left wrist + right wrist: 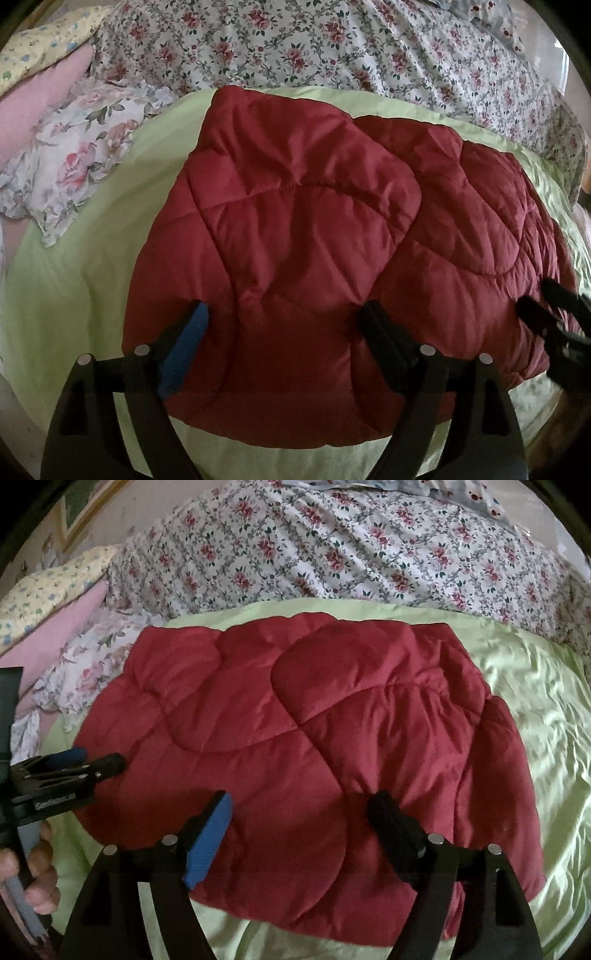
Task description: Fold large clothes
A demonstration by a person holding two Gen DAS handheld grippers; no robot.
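Two wrist views, same bed, dim light. Largest item: floral bedspread (332, 48), white ground with red roses, heaped across the far side in both views. Nearer, a pale green sheet (81, 266) covers the mattress; smooth on the left, wrinkled and shiny toward the right in the right wrist view. Red quilted garment (295, 236) lies on the green sheet, roughly centred, puffy, stitched in curved seams. It appears folded over itself: one rounded panel overlaps another along a diagonal edge. Garment is flat on the sheet, not lifted, with green showing on all sides of it. Left of the garment, at the bed's far left: floral pillow (74, 162) with larger pink blooms, frilled edge resting on the green sheet; behind it a pink pillow (40, 103), then a yellow dotted pillow (44, 44) at the corner. Left gripper (284, 332) spread wide, blue-padded finger on one side, black finger on the other, both over the near part of the garment; nothing between them, contact with the cloth cannot be told. Right gripper (303, 823) likewise spread wide over the garment's near edge, pinching nothing. Each gripper shows at the edge of the other's view: the right as dark blurred tips at the garment's right side, the left low over the garment's left edge. Left hand (33, 871) visible at lower left, fingers wrapped around the tool's handle.
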